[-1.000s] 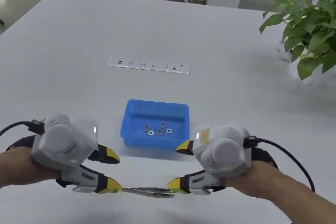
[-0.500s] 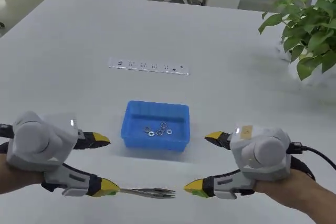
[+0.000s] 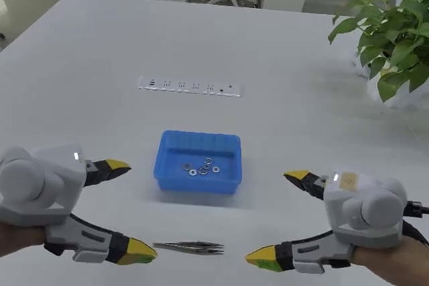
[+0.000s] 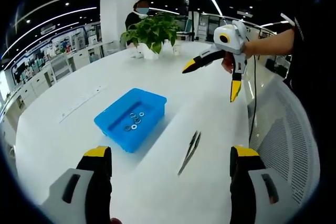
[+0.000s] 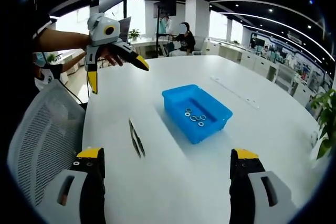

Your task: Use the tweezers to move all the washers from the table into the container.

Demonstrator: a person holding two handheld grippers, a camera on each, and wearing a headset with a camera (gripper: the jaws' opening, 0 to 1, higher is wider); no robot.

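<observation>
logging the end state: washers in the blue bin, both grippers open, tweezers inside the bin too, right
No: the head view shows the tweezers on the table, outside the bin. The washers are in the bin; left gripper and right gripper are open.

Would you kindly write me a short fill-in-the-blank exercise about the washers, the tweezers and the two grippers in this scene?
1. The washers lie inside the ____ container.
2. The tweezers lie on the table, held by ____ gripper.
3. The left gripper and the right gripper both have their jaws ____.
Missing words: blue; neither; open.
</observation>
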